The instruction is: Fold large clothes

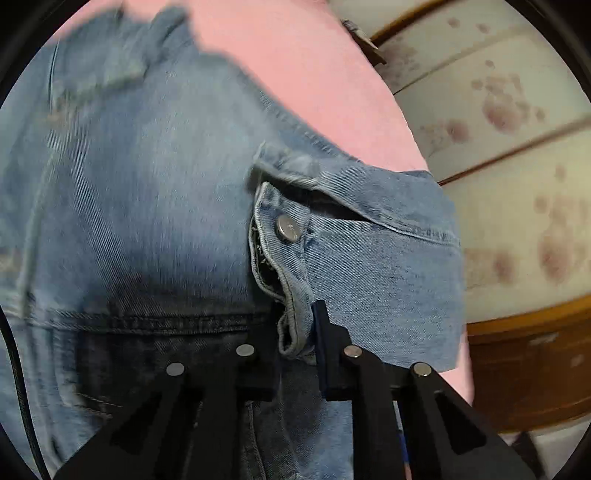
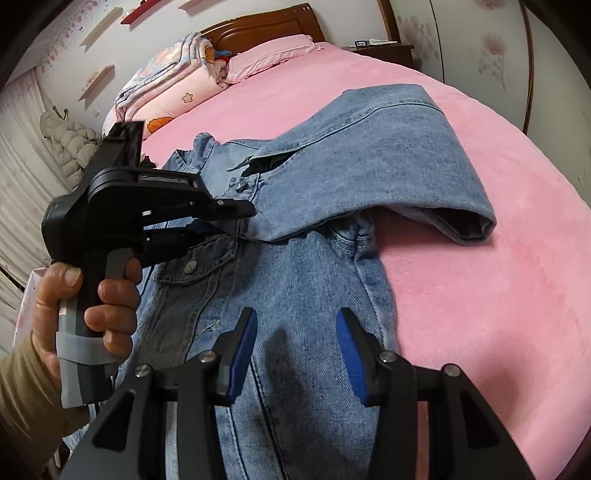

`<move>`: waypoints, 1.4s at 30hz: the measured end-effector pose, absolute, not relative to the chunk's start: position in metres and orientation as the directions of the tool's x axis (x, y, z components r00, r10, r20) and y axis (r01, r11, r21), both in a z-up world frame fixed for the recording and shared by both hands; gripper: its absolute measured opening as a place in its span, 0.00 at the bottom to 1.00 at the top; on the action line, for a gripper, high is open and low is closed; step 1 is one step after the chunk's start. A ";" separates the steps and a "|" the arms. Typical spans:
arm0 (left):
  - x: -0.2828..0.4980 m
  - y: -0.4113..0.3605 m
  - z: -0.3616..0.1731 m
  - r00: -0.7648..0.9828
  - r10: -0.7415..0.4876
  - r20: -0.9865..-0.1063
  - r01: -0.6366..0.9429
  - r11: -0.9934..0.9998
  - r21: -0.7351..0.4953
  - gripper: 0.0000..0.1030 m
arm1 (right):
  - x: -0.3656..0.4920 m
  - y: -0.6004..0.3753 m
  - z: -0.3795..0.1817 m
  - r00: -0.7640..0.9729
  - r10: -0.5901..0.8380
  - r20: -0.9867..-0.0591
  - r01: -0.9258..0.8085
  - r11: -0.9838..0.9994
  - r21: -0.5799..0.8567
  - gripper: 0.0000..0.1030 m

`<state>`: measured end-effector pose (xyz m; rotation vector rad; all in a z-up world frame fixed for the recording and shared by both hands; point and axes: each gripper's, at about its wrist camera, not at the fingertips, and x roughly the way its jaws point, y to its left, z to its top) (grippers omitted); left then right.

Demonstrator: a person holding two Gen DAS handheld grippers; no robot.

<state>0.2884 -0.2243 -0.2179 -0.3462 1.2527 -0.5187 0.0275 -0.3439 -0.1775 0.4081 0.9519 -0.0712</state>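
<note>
One denim jacket lies spread on the pink bed, one sleeve folded across its chest. The left tool pinches that sleeve's buttoned cuff. The right tool hovers over the jacket's lower part, jaws apart, holding nothing. One pillow lies beside one folded quilt at the headboard.

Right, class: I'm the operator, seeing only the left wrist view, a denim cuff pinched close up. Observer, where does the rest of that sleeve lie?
Observer: The sleeve lies across the chest of the jacket, its far fold reaching the pink bedspread.
Operator: And the other gripper?
Observer: The right gripper is open above the jacket's lower body, holding nothing.
Operator: Beyond the jacket?
Observer: A pink pillow against the headboard.
</note>
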 end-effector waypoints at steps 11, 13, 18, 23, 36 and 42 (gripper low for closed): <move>0.275 -0.205 -0.045 0.578 -0.520 -0.629 0.362 0.854 -0.374 0.10 | 0.029 -0.370 -0.161 0.594 0.038 -0.803 0.306 0.913 0.270 0.43; 0.277 -0.183 -0.021 0.618 -0.506 -0.602 0.353 0.862 -0.363 0.10 | 0.035 -0.380 -0.160 0.601 0.035 -0.798 0.330 0.899 0.288 0.43; 0.288 -0.144 -0.006 0.647 -0.469 -0.601 0.319 0.883 -0.345 0.10 | 0.070 -0.402 -0.168 0.593 0.038 -0.804 0.382 0.866 0.323 0.43; 0.297 -0.107 -0.009 0.696 -0.418 -0.583 0.288 0.907 -0.307 0.10 | 0.104 -0.398 -0.171 0.558 -0.015 -0.830 0.383 0.892 0.242 0.04; 0.290 0.027 -0.198 0.457 -0.165 -0.874 -0.052 0.976 -0.211 0.34 | 0.095 -0.319 -0.178 0.472 -0.276 -0.838 0.199 0.959 -0.203 0.41; 0.274 0.042 -0.184 0.504 -0.240 -0.829 -0.003 0.960 -0.280 0.80 | 0.072 -0.303 -0.158 0.516 -0.222 -0.827 0.092 0.975 -0.204 0.56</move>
